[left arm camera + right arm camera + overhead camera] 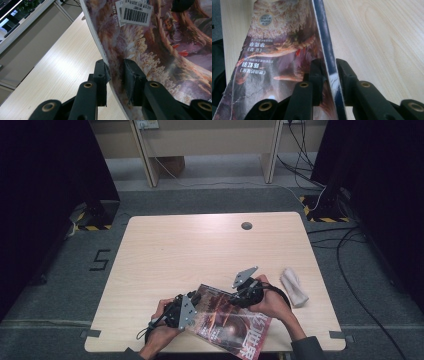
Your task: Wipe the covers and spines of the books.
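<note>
- The magazine (232,322), glossy with a reddish-brown cover picture, lies near the front edge of the table (200,245), a little right of the middle, between the person's two hands
- In the left gripper view its cover (160,50) bears a white barcode sticker (135,13); its edge curves up off the wood and runs between the two black jaws
- In the right gripper view the cover (279,55) shows printed characters upside down and a round silver sticker (266,19); the dark spine edge stands upright between the jaws
- The left gripper (186,312) is clenched on the magazine's left edge, one pad on each face of the pages
- The right gripper (244,295) grasps the magazine at its far right part, with its jaws pressed against the spine edge from both sides
- Each gripper carries a grey three-cornered plate on top, and a hand (272,302) wraps the right one from behind
- A white cloth (294,286), crumpled, lies on the table just to the right of the right hand, apart from the magazine
- A small round grey cap (246,225) sits in the tabletop near the far edge, well apart from everything else
- Beyond the table, cables (345,245) trail across the grey floor
</note>
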Tool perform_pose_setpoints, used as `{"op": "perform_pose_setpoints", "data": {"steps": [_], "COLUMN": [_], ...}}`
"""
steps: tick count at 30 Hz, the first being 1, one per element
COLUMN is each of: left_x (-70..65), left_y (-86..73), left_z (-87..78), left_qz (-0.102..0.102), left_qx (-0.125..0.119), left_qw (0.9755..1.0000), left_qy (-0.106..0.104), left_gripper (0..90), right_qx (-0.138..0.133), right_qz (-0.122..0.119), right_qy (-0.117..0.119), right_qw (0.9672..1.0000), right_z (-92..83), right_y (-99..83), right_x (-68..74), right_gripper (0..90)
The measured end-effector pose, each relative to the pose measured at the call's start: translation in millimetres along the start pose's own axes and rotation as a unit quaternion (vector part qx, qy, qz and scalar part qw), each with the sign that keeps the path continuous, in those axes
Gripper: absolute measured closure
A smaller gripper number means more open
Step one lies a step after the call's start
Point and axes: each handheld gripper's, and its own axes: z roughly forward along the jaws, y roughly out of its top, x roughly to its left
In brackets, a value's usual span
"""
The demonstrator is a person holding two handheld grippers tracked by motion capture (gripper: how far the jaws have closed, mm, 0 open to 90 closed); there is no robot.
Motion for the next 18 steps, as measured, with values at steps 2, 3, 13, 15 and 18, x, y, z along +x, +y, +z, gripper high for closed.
{"op": "perform_pose_setpoints", "data": {"steps": [2,3,13,15,18], "left_x": [0.2,0.7,9.8,12.3,10.7], "left_y": [-0.4,-1.3,-11.7,-14.9,-18.0], "left_z": [1.7,2.2,1.7,-6.9,-18.2], "left_qz": [-0.004,-0.008,-0.088,-0.126,-0.146], "left_qx": [0.003,0.004,-0.001,0.004,0.014], "left_qw": [1.0000,1.0000,0.9960,0.9912,0.9877], "left_qy": [0.001,0.001,-0.016,-0.040,-0.055], "left_gripper": [72.3,71.9,63.4,59.7,52.8], "right_qx": [0.003,0.006,0.032,0.029,0.026], "right_qz": [-0.009,-0.013,-0.033,-0.033,-0.032], "right_qy": [-0.006,-0.009,-0.030,-0.024,-0.027], "right_qw": [0.9999,0.9998,0.9985,0.9987,0.9988], "right_z": [-1.3,-1.8,3.4,0.8,-2.9], "right_y": [1.4,2.2,9.5,10.4,12.3], "right_x": [1.9,3.2,9.0,8.6,9.0], "right_gripper": [78.8,79.6,83.8,83.8,83.8]}}
